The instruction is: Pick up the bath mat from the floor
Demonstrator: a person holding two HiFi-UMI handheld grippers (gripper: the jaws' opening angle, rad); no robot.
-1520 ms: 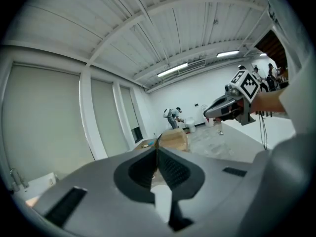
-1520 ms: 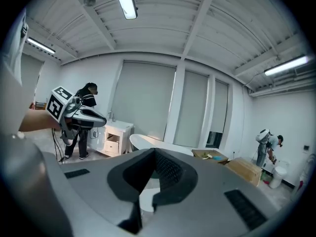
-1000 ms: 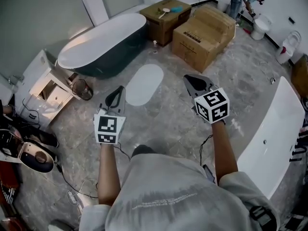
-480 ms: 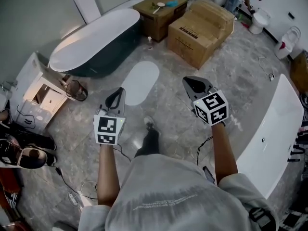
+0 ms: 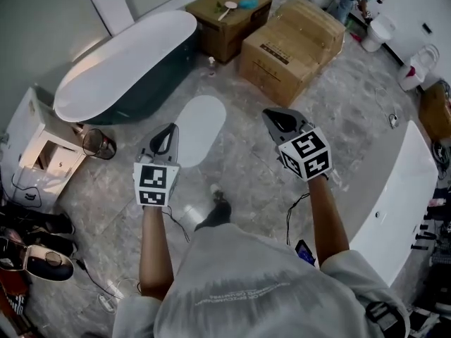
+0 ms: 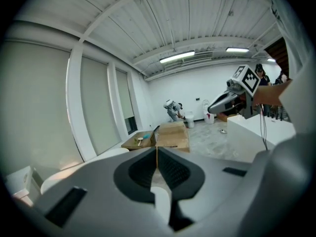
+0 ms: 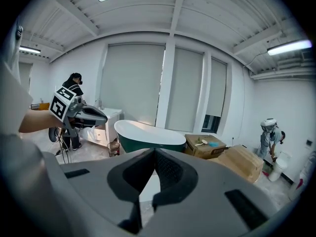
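The bath mat (image 5: 198, 129) is a white oval lying flat on the grey marbled floor, just ahead of me in the head view. My left gripper (image 5: 170, 128) hangs over the mat's near left edge with its jaws shut and nothing between them. My right gripper (image 5: 268, 114) is to the right of the mat, apart from it, also shut and empty. In the left gripper view the jaws (image 6: 157, 154) meet in a thin line, and the right gripper (image 6: 223, 102) shows at the upper right. In the right gripper view the jaws (image 7: 154, 151) touch, with the left gripper (image 7: 101, 117) at left.
A dark green bathtub (image 5: 120, 76) stands behind the mat at left, with cardboard boxes (image 5: 289, 48) behind at right. A long white tub (image 5: 394, 189) runs along the right. A white cabinet (image 5: 35, 153) and a bin (image 5: 99, 145) are at left. Cables (image 5: 296, 210) trail on the floor.
Both grippers have moved forward together and slightly down, closer to the mat. The left one now overlaps the mat's near edge. My foot has stepped forward. Both stay shut.
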